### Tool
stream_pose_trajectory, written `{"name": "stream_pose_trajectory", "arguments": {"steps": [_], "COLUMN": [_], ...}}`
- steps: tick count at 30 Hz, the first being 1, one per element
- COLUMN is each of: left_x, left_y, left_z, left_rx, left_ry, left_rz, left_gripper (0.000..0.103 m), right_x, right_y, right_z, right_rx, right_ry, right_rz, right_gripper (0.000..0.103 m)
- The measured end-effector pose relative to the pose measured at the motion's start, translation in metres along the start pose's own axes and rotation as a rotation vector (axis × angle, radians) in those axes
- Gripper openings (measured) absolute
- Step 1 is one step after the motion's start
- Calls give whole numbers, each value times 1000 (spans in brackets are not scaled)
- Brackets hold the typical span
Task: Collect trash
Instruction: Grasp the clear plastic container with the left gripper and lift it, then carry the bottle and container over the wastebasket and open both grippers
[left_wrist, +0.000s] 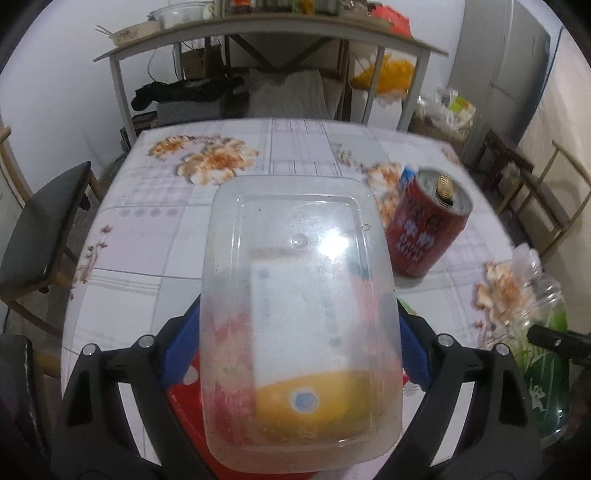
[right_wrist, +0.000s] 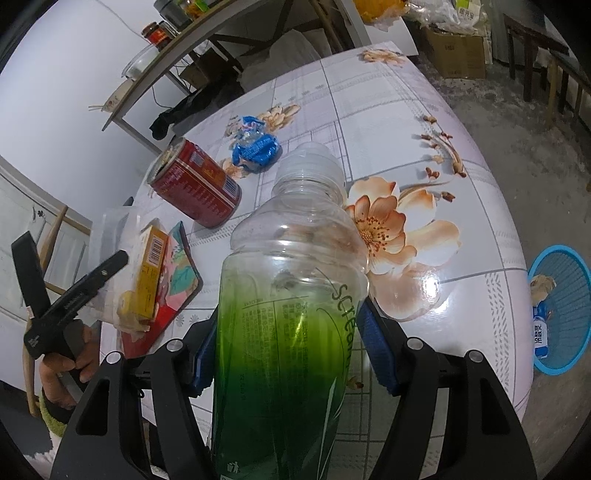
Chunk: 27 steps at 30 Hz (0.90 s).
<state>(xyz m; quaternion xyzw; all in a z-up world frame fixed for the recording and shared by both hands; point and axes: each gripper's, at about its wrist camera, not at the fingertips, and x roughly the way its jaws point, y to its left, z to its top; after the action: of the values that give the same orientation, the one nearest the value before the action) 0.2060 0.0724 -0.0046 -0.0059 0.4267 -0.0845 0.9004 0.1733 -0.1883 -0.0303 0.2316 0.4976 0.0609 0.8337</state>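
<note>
Two grippers, two pieces of trash, both already clamped. Your right gripper (right_wrist: 286, 341) has its blue pads (right_wrist: 376, 350) squeezed on the sides of the plastic bottle (right_wrist: 291, 295), low on the green-labelled part. The bottle's long axis runs straight out along the fingers, white cap (right_wrist: 312, 162) pointing away from you over the flowery table (right_wrist: 443, 122). It looks empty; the upper half is clear.

Your left gripper (left_wrist: 301, 354) is clenched on the clear plastic container (left_wrist: 301, 280), blue pads (left_wrist: 179, 350) pressing on its two long sides near the end closest to you. Its long axis also points forward, away from the gripper, with the flat clear face turned up at the camera. Under it, seen through the plastic, sit a yellow-and-white box and something red, too blurry to name. In the right wrist view the container shows as a pale blur off to the left, with a yellow box (right_wrist: 151, 273) and a red packet (right_wrist: 177, 273) by it.

Ahead and right of the left gripper stands a red can (left_wrist: 424, 225), upright on the table. From the right gripper it's forward-left, with a crumpled blue wrapper (right_wrist: 255, 146) just beyond it. Down on the floor, right of the right gripper, is a blue basket (right_wrist: 565, 332) with some trash already in it.
</note>
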Motion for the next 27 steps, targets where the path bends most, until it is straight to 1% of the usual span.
{"name": "stream_pose_trajectory", "arguments": {"steps": [7,11,16,19,22,25,27], "left_x": [-40,-59,-86,-96,-100,-97,-93], "left_y": [9,11,-7,-32,-69,-116,-150], "left_z": [2,4,8,12,16,20,20], "left_rx": [-36,-60,-39,-9,48,118,166], "left_ry": [-88,-118,-160,-169,-165,-143,-112], "left_rz": [-22,-61,-121,-186,-260,-350,-415], "left_gripper": [86,86,86,86,86,86,86], "right_x": [-17,-31,-53,-72,-95,-126,-151], "right_y": [7,8,0,-13,-33,-69,-101], "right_z": [-1,-3,-10,-19,-30,-45,-59], "right_rx": [-15,-14,15,51,98,176,252], "right_ry": [-32,-54,-91,-123,-164,-227,-277], "right_rz": [27,52,90,105,103,75,40], "right_gripper": [66,65,66,66,66,66,66]}}
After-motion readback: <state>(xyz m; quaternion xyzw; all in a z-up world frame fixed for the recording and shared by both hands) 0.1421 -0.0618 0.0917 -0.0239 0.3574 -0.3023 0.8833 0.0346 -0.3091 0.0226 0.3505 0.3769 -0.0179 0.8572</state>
